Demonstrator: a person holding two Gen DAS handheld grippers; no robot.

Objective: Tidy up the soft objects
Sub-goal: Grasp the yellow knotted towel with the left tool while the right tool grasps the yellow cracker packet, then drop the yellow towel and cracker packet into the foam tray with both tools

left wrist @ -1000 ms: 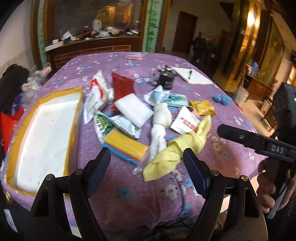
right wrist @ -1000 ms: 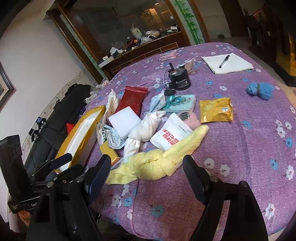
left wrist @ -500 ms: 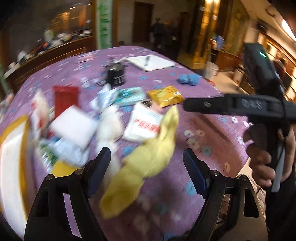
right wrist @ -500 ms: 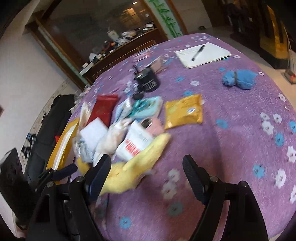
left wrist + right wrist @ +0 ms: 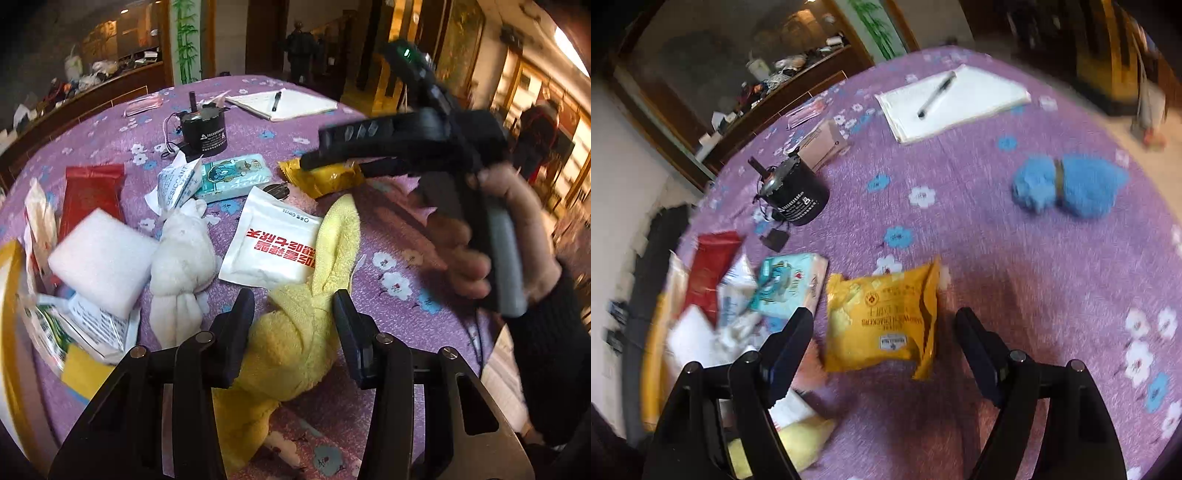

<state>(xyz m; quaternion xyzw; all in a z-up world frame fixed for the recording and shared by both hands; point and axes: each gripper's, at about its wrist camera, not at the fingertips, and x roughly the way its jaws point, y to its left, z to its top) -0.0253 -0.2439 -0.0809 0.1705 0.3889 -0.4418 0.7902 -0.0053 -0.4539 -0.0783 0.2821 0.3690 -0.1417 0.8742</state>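
Observation:
A knotted yellow towel (image 5: 306, 325) lies on the purple flowered tablecloth (image 5: 388, 266). My left gripper (image 5: 295, 310) has its jaws on either side of the towel's knot, partly closed, not visibly pressing it. A knotted white towel (image 5: 183, 266) lies to its left, beside a white foam block (image 5: 99, 258). My right gripper (image 5: 882, 336) is open and empty, low over a yellow cracker packet (image 5: 882, 317). It also shows in the left wrist view (image 5: 354, 144), hand-held, above the packet. A blue knotted towel (image 5: 1067, 188) lies far right.
A white pouch with red print (image 5: 273, 247), a tissue pack (image 5: 232, 177), a red packet (image 5: 92, 192), a black cylinder with a cord (image 5: 203, 129) and a notepad with pen (image 5: 280, 103) lie on the table. A yellow-rimmed white tray (image 5: 7, 295) is at the left edge.
My left gripper moved forward and down onto the yellow towel and narrowed its jaws. My right gripper moved forward over the yellow packet and stayed open.

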